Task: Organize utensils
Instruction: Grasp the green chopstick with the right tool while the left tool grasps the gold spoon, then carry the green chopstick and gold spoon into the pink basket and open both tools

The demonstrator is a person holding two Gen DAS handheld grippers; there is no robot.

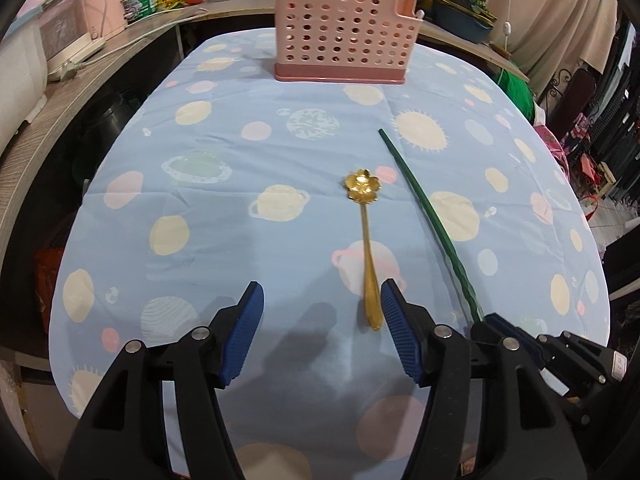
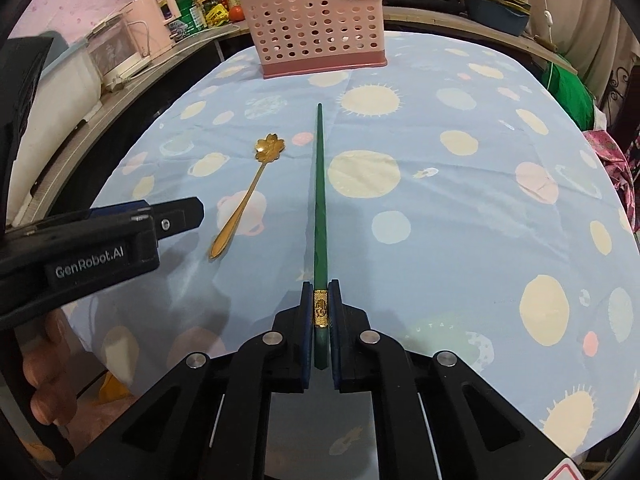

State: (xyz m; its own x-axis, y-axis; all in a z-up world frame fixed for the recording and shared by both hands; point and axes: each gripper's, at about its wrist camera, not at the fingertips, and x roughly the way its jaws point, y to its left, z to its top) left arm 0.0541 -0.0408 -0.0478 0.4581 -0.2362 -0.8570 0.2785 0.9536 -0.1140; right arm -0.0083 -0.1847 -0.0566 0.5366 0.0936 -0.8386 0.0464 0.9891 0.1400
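Left wrist view: the left gripper (image 1: 322, 300) hangs over the near end of the bench (image 1: 224, 216), which is covered in a pale blue cloth printed with suns and planets. Its blue pads are spread wide and hold nothing. A gold spoon (image 1: 365, 240) with a flower-shaped bowl lies flat on the cloth, its handle tip just inside the right-hand pad and not touching it, so the gripper looks lined up to take the handle. To the right of the spoon lies a long green chopstick (image 1: 424, 204), running from the middle of the bench back toward the near right edge, where the right gripper (image 1: 486, 318) meets it. A pink perforated utensil holder (image 1: 344, 28) stands upright at the far edge, likely where both pieces belong. No writing is legible here.

Right wrist view: the right gripper (image 2: 321, 312) is clenched on the thick end of the green chopstick (image 2: 320, 184), pads pressing a gold patterned band on it. The rest of the stick rests on the cloth, pointing at the utensil holder (image 2: 316, 24) at the far edge. Gripping the end probably lets the tip go into the holder first. The gold spoon (image 2: 244, 200) lies to the left. The left gripper's body enters from the left, labelled "GenRobot.AI", with a hand (image 2: 44, 380) below it.
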